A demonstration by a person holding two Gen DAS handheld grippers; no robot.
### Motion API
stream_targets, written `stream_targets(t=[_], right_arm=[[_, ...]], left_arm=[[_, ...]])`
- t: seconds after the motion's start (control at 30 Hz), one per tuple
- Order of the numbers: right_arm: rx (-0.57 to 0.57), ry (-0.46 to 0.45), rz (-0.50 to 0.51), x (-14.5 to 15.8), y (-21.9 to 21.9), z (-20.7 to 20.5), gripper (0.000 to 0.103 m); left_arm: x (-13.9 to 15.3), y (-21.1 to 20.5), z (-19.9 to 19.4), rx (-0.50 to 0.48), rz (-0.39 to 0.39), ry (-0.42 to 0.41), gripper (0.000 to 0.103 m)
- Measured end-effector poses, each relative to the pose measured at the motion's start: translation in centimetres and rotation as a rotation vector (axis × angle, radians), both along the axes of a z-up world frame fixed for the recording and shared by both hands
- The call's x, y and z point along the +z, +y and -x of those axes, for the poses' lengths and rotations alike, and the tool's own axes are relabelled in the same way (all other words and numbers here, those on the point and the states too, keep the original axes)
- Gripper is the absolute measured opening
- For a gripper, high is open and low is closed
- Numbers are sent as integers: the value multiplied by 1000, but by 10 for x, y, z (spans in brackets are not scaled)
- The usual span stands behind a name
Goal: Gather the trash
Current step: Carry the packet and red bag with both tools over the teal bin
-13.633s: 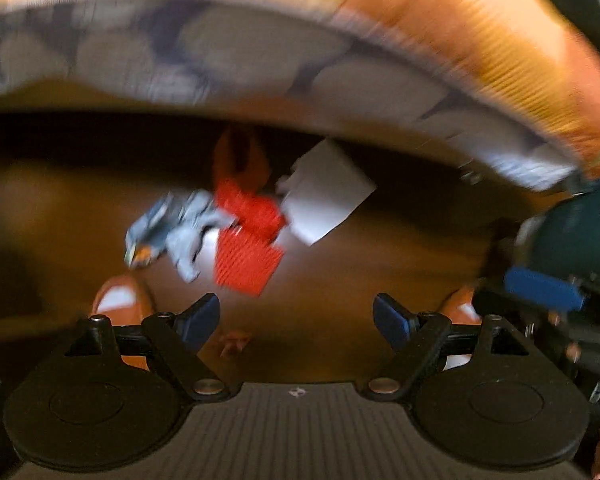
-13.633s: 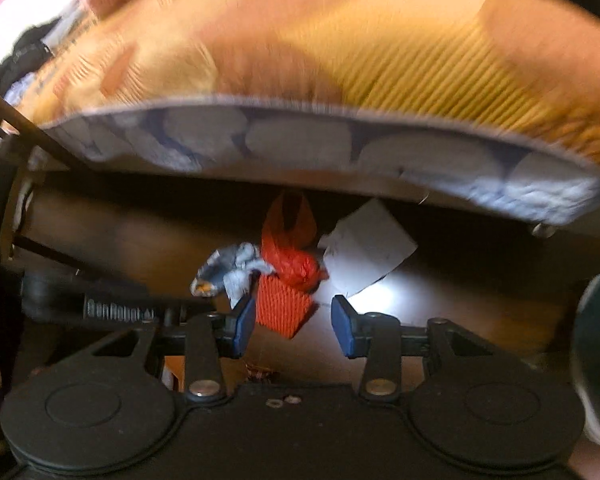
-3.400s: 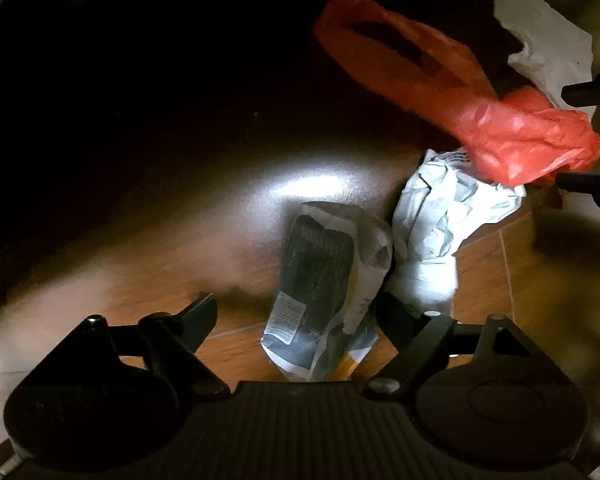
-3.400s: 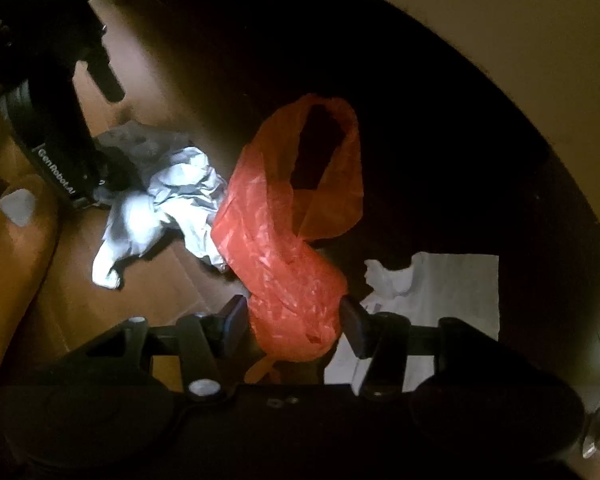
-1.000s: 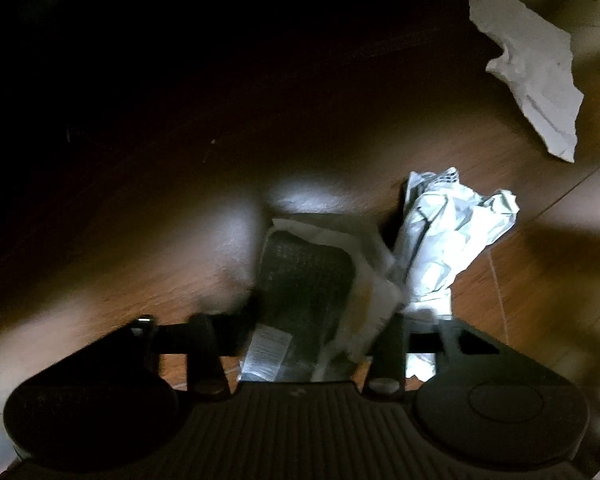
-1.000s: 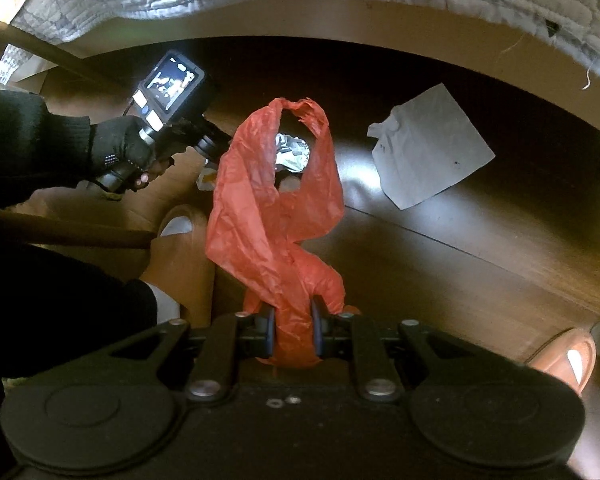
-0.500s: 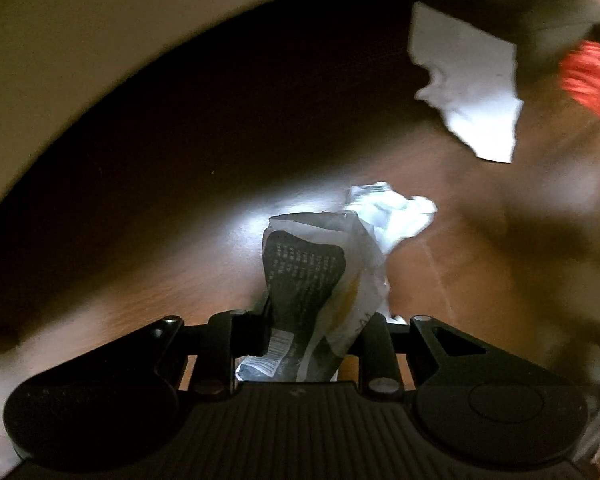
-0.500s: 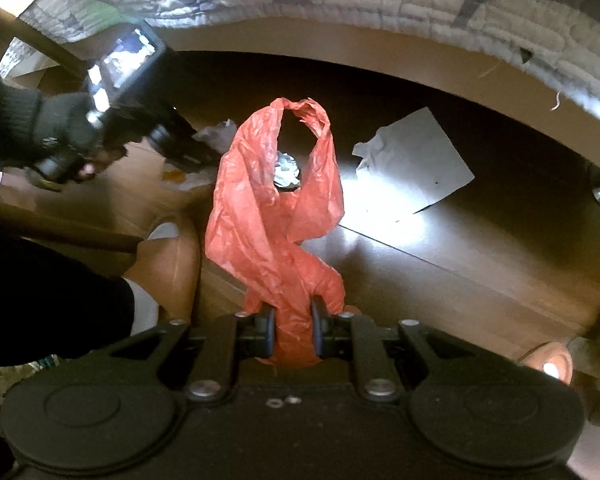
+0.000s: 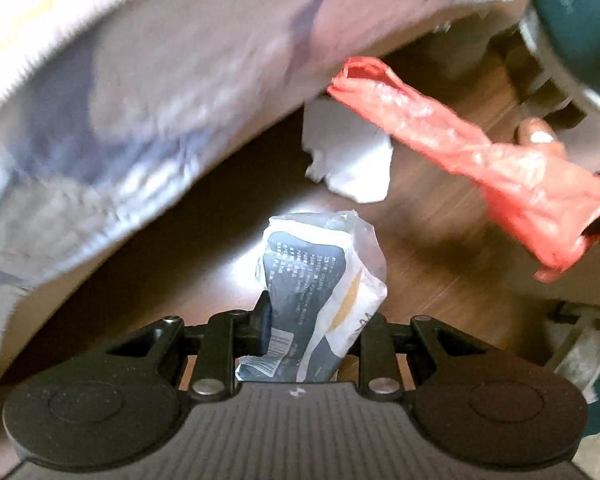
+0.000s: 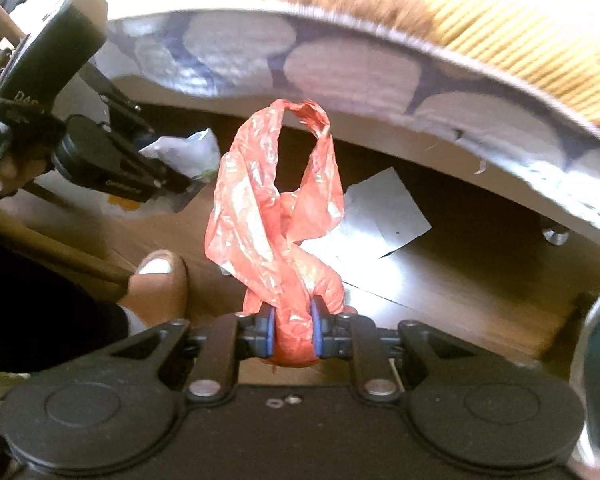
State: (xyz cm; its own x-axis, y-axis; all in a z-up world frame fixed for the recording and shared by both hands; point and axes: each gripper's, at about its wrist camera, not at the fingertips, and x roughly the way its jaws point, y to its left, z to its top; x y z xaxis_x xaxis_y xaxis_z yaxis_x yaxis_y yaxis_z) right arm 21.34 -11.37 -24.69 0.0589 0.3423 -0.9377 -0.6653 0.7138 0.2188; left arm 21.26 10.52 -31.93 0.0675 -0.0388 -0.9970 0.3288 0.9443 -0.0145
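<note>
My left gripper (image 9: 312, 320) is shut on a grey and white plastic wrapper (image 9: 320, 280) and holds it up off the wooden floor. My right gripper (image 10: 294, 334) is shut on a red plastic bag (image 10: 276, 216), which stands up in a loop above the jaws. The red bag also shows at the right of the left wrist view (image 9: 480, 160). The left gripper and its wrapper (image 10: 188, 156) appear at the left of the right wrist view. A white sheet of paper (image 10: 376, 208) lies on the floor under the bed edge; it also shows in the left wrist view (image 9: 348, 156).
A quilted bedspread with grey ovals (image 10: 360, 68) hangs over the bed edge above the floor. A foot in a tan slipper (image 10: 156, 284) stands at the left. A metal bed foot (image 10: 554, 236) is at the right. A dark green object (image 9: 580, 20) fills the top right corner.
Both grippers have pulled back from under the bed and risen. The left carries the wrapper away from the crumpled white paper, which is now out of view. The right still holds the red bag.
</note>
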Motion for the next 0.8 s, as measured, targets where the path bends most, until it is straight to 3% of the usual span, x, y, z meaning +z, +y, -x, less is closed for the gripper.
stream_targets(t=[0.2, 0.5, 0.7, 0.8], right_arm=[[-77, -91, -65, 72, -42, 25, 17], [-298, -321, -148, 181, -141, 24, 17], [-476, -438, -126, 217, -221, 9, 17], [-555, -475, -110, 217, -262, -3, 17]], left_arm=[[78, -39, 5, -7, 32, -96, 24], [190, -133, -7, -11, 131, -280, 24], [241, -215, -27, -35, 216, -363, 24], [260, -263, -41, -78, 252, -398, 24]])
